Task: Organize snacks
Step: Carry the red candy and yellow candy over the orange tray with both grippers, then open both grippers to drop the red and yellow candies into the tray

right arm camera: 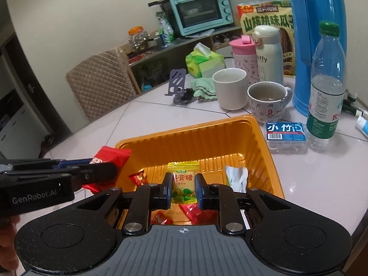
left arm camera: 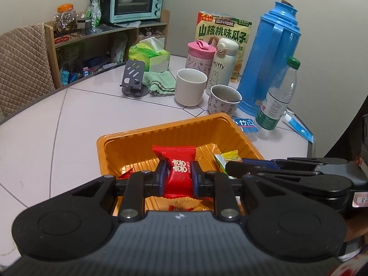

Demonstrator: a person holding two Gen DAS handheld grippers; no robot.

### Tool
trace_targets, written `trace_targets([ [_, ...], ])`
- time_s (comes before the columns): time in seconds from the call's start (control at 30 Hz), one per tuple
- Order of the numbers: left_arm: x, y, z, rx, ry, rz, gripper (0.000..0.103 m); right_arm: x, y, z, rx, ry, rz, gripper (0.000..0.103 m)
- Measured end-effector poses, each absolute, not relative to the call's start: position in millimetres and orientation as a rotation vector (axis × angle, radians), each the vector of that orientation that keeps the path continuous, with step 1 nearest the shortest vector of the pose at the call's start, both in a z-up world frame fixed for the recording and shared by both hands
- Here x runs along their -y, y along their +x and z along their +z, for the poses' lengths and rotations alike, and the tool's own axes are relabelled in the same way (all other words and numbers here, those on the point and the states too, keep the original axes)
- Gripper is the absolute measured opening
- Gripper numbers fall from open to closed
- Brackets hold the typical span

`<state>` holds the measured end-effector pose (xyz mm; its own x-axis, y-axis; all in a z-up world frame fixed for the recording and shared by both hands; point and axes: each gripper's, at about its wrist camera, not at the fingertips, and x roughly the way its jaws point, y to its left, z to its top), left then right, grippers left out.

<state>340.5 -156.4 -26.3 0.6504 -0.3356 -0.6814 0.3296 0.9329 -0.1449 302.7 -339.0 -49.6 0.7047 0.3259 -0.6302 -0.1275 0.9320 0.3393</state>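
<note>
Tongs on both sides are gripping a sweet each, and both are hanging over the orange tray (left arm camera: pixel 161 131), so the coming move is turning on what lies straight below each load. The left tongs (left arm camera: pixel 179 176) are pinching a red packet (left arm camera: pixel 178 169) across its width, its long axis running away from the camera, crimped ends sticking out front and back. The right tongs (right arm camera: pixel 183 187) are clamping a yellow-green packet (right arm camera: pixel 182 182) the same way, upright between the blue pads (right arm camera: pixel 201 189). Seen from the right wrist, the left tongs are sitting at the tray's left rim, while the right tongs are hovering nearer the middle, so the right load looks better placed for dropping. Inside the tray, small red sweets (right arm camera: pixel 138 177) and a white wrapper (right arm camera: pixel 237 178) are lying loose on the ribbed floor. The tray is thin glossy plastic with fluted walls and will probably be sliding easily on the smooth pale bench (left arm camera: pixel 69 119). The wrappers are crinkly film, light and springy, likely to be clinging to the pads on release. Cups, flasks and a bottle are standing beyond the tray, well apart.
</note>
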Motion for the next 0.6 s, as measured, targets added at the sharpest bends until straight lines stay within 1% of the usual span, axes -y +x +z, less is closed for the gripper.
trace_targets([
  [0.6, 175.7, 396.5, -63.4, -0.872, -0.012, -0.365, 0.02, 354.0, 342.5, -81.0, -0.818, 0.363, 0.174, 0.021],
])
